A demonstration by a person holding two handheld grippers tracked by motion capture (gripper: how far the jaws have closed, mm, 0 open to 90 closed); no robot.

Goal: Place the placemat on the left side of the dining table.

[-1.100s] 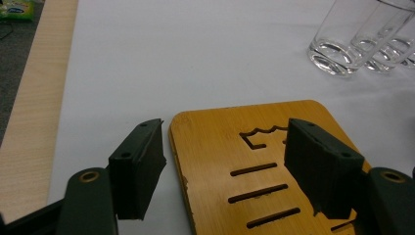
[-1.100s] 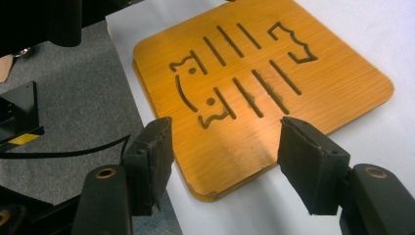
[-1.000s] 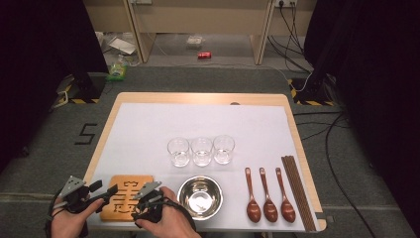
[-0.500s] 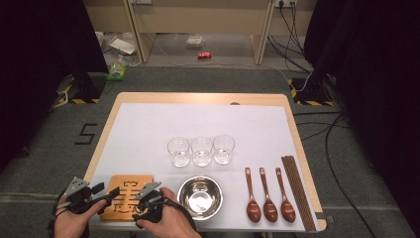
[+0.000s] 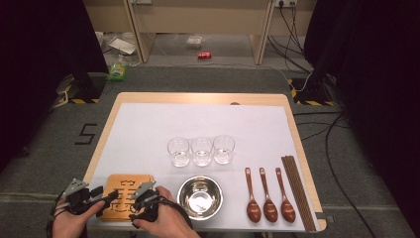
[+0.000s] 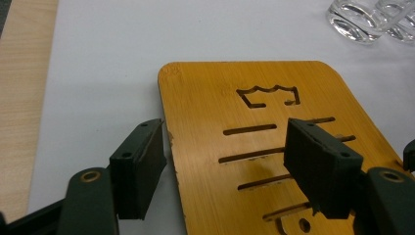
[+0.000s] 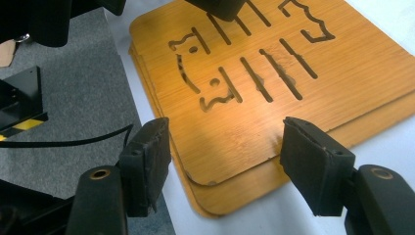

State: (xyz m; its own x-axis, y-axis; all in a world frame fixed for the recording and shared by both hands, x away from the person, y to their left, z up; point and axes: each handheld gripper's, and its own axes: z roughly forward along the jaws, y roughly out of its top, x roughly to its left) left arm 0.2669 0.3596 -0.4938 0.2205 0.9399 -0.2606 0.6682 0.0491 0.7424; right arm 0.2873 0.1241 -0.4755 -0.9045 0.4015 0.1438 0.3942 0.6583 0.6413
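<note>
From the high view, the left gripper (image 5: pixel 96 198) sits at the near left edge of the table (image 5: pixel 198 98), its jaws spread and reaching onto the left side of the bamboo mats (image 5: pixel 126 196). The right gripper (image 5: pixel 141 200) is just to the right of it, over the mats' near right corner. Beyond the right gripper's far side stands the steel bowl (image 5: pixel 199 197), and farther off, ahead of both grippers, three glasses (image 5: pixel 200 150) stand in a row. Well to the right of the bowl lie three wooden spoons (image 5: pixel 270 196) and the chopsticks (image 5: pixel 297 191).

In the left gripper view, the left gripper (image 6: pixel 222 161) is open — one jaw rests outside the mats' left edge on the white sheet (image 6: pixel 98 73), the other hangs above the slotted top of the bamboo mats (image 6: pixel 274 112). The mat edge lies between the jaws, not pinched.

In the right gripper view, the right gripper (image 7: pixel 227 152) is likewise open, its jaws straddling a rounded corner of the bamboo mats (image 7: pixel 274 68) — here two stacked boards show, the lower one peeking out under the upper. One jaw hangs over the table's edge, above the grey floor (image 7: pixel 73 107).
</note>
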